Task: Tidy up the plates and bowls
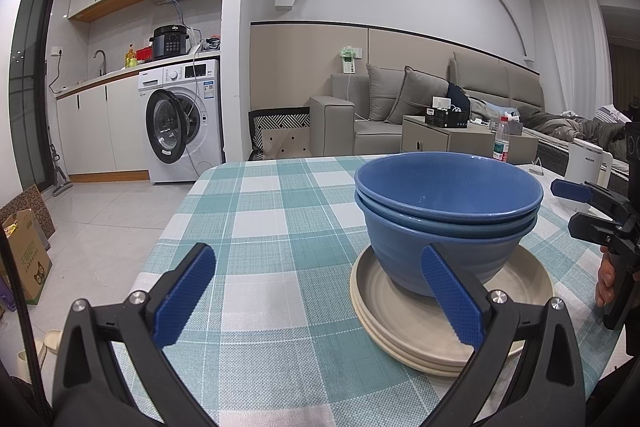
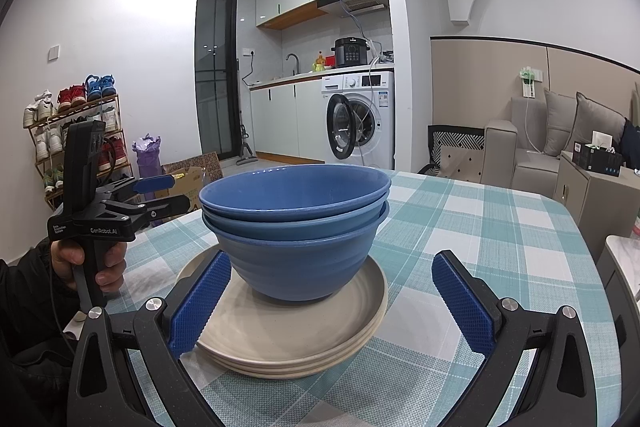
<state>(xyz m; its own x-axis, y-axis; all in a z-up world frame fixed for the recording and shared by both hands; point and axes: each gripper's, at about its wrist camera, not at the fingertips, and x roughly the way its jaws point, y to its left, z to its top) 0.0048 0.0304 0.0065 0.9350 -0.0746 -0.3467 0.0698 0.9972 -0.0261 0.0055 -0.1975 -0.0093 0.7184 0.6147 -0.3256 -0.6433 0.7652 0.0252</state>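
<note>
Three blue bowls are nested upright on a stack of three beige plates, on the checked tablecloth. The bowls and plates also show in the right wrist view. My left gripper is open and empty, just left of the stack, its right finger in front of the plates' near rim. My right gripper is open and empty, its jaws standing wide in front of the stack. Each gripper shows in the other's view, the right one and the left one, both beside the stack.
The table has a teal and white checked cloth. A white kettle stands at its far right corner. A washing machine, sofa and shoe rack stand beyond the table.
</note>
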